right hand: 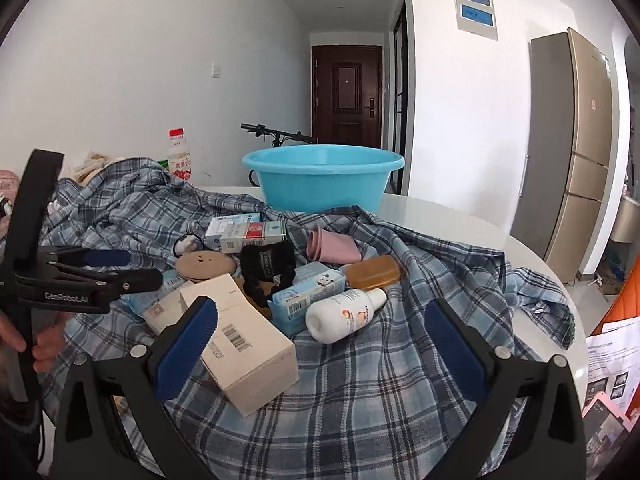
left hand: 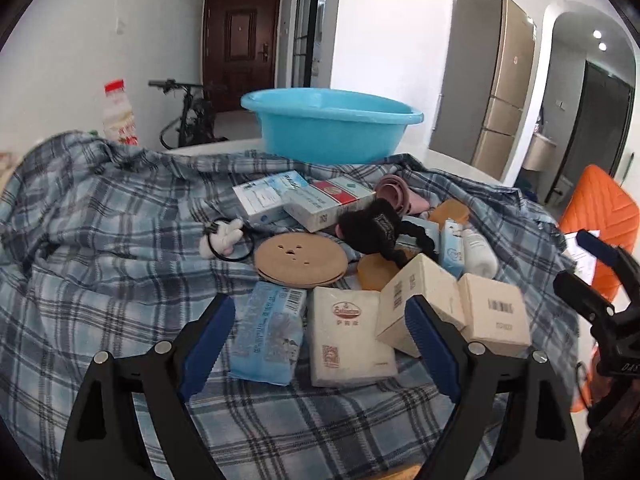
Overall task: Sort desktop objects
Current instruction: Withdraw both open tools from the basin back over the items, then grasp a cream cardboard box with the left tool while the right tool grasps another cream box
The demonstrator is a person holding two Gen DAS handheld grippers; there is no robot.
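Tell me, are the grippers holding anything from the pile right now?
No. The left gripper and the right gripper are both open above the plaid cloth, gripping nothing.

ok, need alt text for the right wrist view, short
The right gripper, jaws open and empty, points over a plaid cloth heaped with small boxes, a white bottle on its side and an amber soap bar. A blue basin stands on the table behind; the left gripper shows at left.

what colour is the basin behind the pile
Light blue; shows best in the right wrist view.
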